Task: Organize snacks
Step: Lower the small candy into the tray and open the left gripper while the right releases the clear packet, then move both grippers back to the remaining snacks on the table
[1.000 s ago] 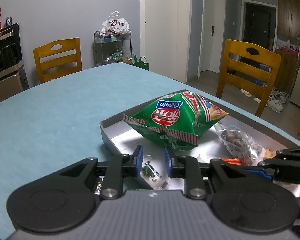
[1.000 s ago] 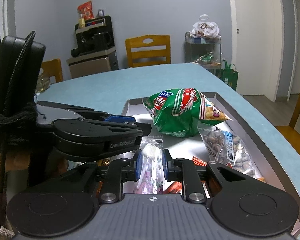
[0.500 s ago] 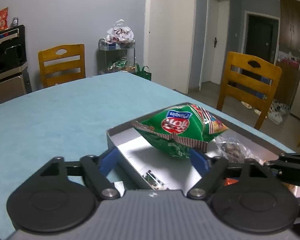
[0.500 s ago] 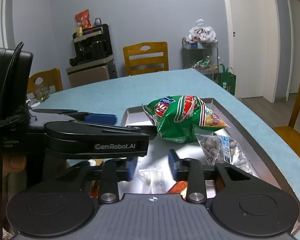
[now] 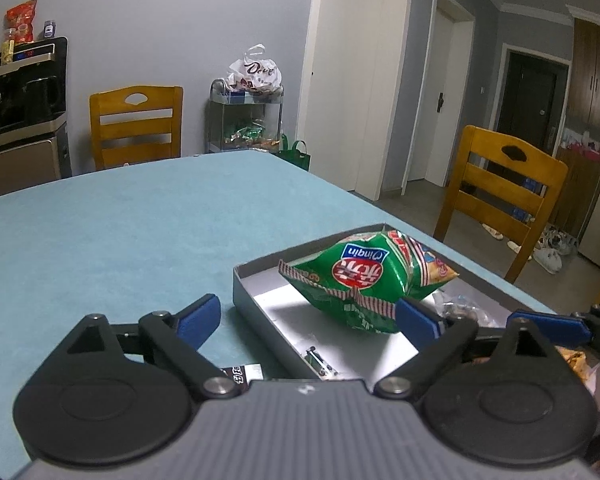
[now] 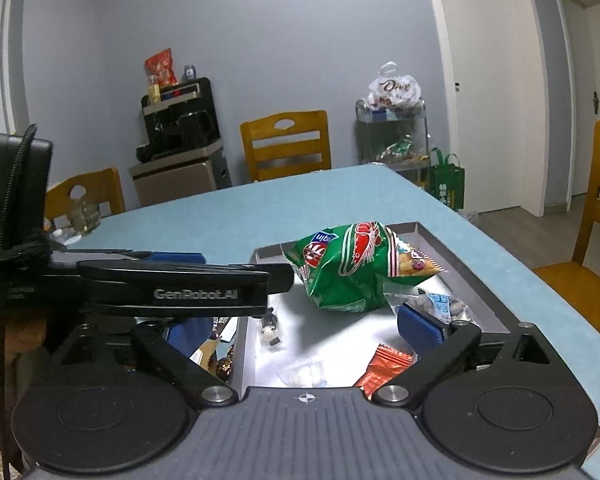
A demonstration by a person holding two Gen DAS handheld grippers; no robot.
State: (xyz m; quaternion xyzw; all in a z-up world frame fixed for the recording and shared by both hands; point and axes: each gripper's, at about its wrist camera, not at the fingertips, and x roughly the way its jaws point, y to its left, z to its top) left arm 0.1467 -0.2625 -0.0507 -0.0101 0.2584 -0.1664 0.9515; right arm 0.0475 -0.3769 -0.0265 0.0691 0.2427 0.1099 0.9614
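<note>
A green chip bag point(image 5: 360, 280) point(image 6: 348, 268) lies in the far part of a grey tray point(image 5: 252, 300) point(image 6: 460, 276). A clear peanut bag point(image 6: 440, 304), an orange packet point(image 6: 384, 368), a small clear packet point(image 6: 304, 372) and a black-and-white candy point(image 6: 270, 326) lie nearer in it. My left gripper point(image 5: 308, 316) hangs over the tray's near left corner, jaws opening wide, nothing pressed between the pads. My right gripper point(image 6: 300, 330) hovers over the tray's near end, jaws also opening, empty. The left gripper's body point(image 6: 172, 288) crosses the right wrist view and hides the right one's left finger.
A dark wrapper point(image 5: 240, 374) and several loose snacks point(image 6: 216, 356) lie on the blue table left of the tray. Wooden chairs point(image 5: 500, 196) point(image 6: 288, 144) stand around the table, whose right edge point(image 6: 560, 292) runs close to the tray. A glass jar point(image 6: 84, 214) sits far left.
Both grippers went from shut to wide open. The clear packet that was between the right pads now lies in the tray. The left gripper lifted a little.
</note>
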